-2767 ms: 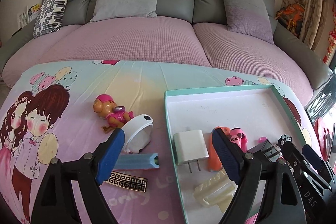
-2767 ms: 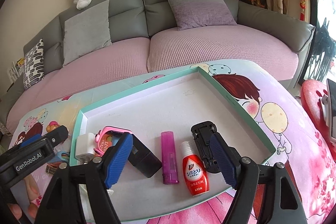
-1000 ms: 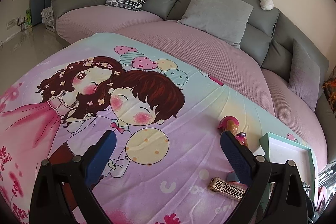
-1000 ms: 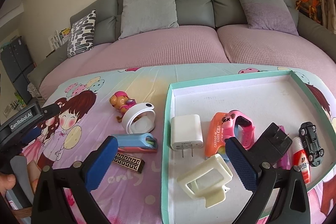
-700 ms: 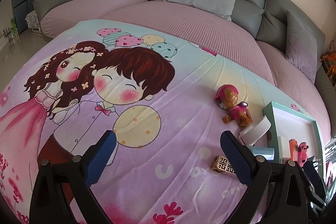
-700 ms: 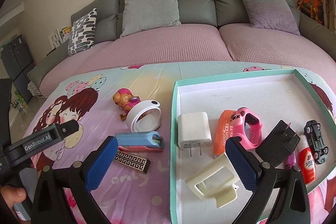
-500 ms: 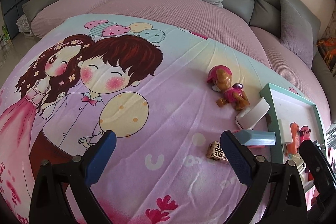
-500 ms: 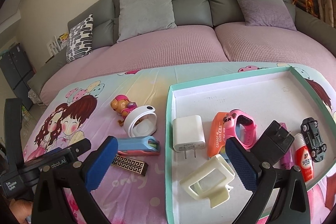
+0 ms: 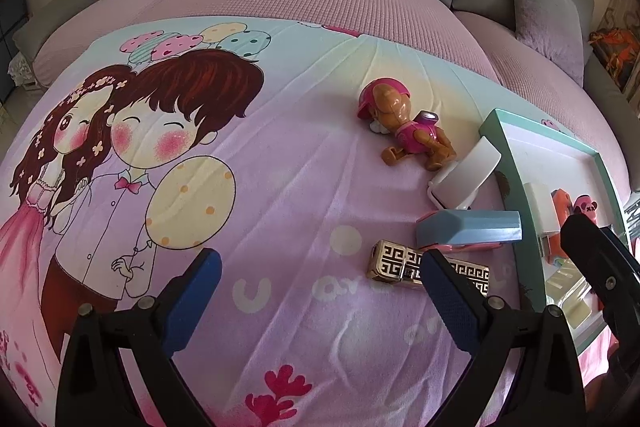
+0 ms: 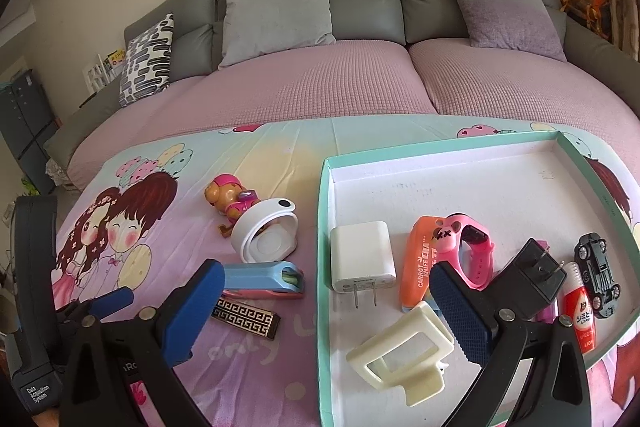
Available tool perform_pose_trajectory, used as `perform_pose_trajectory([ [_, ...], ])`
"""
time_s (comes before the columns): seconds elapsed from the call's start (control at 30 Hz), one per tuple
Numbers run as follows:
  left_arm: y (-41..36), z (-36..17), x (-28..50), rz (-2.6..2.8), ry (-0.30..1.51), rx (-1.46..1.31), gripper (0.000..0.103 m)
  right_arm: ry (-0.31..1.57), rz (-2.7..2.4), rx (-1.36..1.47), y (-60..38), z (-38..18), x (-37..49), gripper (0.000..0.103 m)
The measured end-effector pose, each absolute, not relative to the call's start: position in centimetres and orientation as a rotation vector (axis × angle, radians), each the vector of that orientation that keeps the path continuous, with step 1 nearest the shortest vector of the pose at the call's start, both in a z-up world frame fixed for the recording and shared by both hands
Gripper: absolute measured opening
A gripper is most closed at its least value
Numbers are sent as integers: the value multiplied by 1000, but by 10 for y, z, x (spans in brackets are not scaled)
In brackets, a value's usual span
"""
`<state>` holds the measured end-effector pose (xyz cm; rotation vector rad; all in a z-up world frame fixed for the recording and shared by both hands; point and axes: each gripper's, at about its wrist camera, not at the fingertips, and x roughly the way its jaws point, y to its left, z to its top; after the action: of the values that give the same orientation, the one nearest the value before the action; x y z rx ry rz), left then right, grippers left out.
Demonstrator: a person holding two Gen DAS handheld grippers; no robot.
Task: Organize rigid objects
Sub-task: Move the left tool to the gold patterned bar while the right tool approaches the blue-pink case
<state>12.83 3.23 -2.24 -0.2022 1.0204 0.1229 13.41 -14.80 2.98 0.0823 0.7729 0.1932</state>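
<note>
Your left gripper [image 9: 316, 291] has swung back from the bare cartoon cloth toward the loose items within the last second, and now hangs with jaws spread wide and empty, its right finger crossing over the gold-patterned bar [image 9: 400, 263] at about 3 o'clock in its view. Beyond that bar lie the blue stapler [image 9: 468, 229], the white ring stand [image 9: 466, 175] and the pink pup figure [image 9: 404, 125], strung toward 1 o'clock, all outside the teal tray [image 9: 516, 163] on the covered worktop [image 9: 280, 187]. Your right gripper [image 10: 324, 311], also wide open and carrying nothing, has stayed above the tray's near-left corner, where the white charger [image 10: 362, 255], orange knife case [image 10: 424, 259], pink watch [image 10: 472, 243], cream frame [image 10: 400, 347], black adapter [image 10: 532, 279], red bottle [image 10: 580, 311] and toy car [image 10: 598, 275] are already sorted. The swing suggests the next pick is one of the four stragglers, most likely the bar nearest your left fingers; four items remain before the tray is complete.
</note>
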Motion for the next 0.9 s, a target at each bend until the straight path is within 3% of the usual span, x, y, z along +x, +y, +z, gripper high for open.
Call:
perform_pose_trajectory([
  [0.9, -22, -33, 133, -44, 1078, -102, 99, 737, 164, 143, -176, 40, 132, 103],
])
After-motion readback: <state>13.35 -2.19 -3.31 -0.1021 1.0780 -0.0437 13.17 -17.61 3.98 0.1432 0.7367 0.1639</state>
